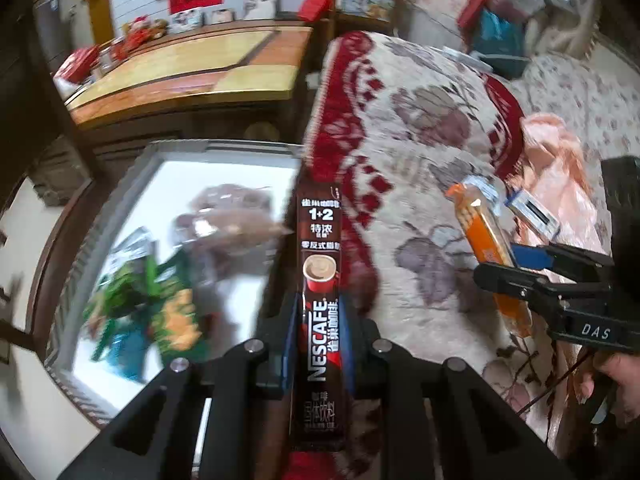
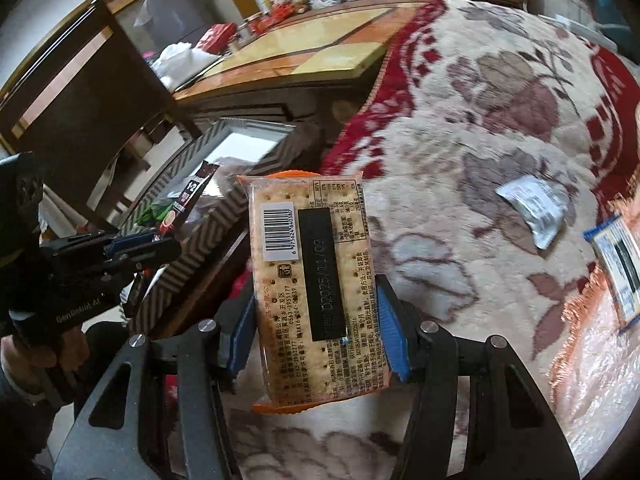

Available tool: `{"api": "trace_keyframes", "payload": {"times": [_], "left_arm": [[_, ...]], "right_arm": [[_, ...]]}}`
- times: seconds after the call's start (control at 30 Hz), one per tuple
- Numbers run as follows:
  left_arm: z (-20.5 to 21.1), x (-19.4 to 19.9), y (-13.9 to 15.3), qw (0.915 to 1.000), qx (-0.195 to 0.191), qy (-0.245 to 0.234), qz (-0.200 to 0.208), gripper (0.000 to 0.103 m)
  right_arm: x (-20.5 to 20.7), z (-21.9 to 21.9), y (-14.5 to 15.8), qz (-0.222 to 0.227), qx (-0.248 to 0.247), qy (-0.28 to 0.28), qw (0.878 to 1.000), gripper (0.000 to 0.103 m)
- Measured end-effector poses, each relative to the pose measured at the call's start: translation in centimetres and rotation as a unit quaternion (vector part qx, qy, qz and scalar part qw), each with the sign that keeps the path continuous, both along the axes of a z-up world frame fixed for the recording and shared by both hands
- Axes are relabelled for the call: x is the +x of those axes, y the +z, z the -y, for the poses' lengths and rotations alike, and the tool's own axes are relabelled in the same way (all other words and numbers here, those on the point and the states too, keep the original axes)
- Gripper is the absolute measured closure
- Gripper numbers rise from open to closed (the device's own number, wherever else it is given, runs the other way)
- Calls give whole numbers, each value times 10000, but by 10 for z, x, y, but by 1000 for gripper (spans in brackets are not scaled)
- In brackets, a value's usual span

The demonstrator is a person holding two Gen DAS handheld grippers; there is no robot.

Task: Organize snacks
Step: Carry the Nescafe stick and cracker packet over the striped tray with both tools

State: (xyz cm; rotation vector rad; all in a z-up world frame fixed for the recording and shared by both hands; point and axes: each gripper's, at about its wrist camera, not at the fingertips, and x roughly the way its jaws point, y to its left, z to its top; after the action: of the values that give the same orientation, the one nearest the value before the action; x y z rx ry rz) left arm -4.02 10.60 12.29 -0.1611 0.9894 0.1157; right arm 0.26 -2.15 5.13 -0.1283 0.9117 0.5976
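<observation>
The rigid zigzag-patterned cardboard storage box (image 2: pixel 208 236) sits beside the bed. The right gripper (image 2: pixel 312 320), jaws part open, clamps the light, breakable orange-edged cracker pack (image 2: pixel 310 280) by its long edges. The left gripper (image 1: pixel 320 344), jaws nearly closed, pinches the thin, limp dark Nescafé coffee stick (image 1: pixel 320 280) low down.

Both grippers are black with silver screws — blue-padded fingers (image 2: pixel 390 332) (one body marked "DAS").
</observation>
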Motion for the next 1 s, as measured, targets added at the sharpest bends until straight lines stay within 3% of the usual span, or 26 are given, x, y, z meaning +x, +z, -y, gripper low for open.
{"api": "trace_keyframes", "payload": {"times": [0.43, 1.0], "left_arm": [[-81, -31, 5, 9959, 90, 890, 111, 82], [-123, -36, -19, 9912, -110, 1317, 8, 82]], "right_arm": [[-1, -86, 5, 60, -165, 647, 9978, 49], [12, -177, -12, -12, -495, 1156, 9921, 49]]}}
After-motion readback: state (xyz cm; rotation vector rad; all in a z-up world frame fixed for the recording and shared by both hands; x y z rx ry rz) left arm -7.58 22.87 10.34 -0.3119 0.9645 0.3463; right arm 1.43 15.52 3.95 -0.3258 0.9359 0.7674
